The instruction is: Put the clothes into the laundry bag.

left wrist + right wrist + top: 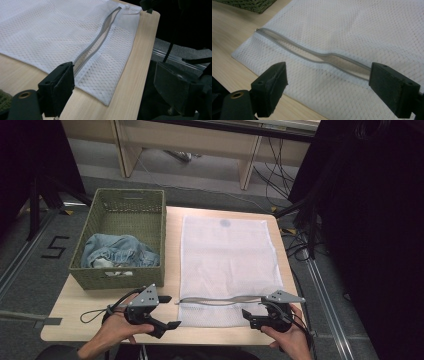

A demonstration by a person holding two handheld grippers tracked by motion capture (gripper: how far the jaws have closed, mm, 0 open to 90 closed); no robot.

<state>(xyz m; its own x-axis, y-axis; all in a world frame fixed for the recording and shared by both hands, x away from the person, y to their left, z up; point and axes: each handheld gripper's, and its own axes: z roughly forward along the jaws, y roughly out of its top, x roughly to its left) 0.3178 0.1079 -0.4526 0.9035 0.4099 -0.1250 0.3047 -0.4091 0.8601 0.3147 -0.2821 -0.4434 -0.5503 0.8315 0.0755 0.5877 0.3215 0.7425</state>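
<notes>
Mesh of a thin, white, rectangular laundry bag (227,265) is spread flat on the pale wooden table (70,307), its short end reaching almost to the near edge and its length running toward the far edge, just beside a green woven basket (122,205) at the far left corner in which crumpled blue denim cloth (117,251) is held. A grey zipper (220,300), parted and slightly wavy, is seen running across the bag near its near end. The left gripper (169,312) is held just off the bag's near left corner and the right gripper (247,316) at its near right corner; both sets of jaws are spread wide, with nothing grasped. The bag is judged light, limp and likely to slide on the smooth wood. A pinch on the stiffer zipper tape or a hemmed corner is judged best, so the opening can be lifted apart.
</notes>
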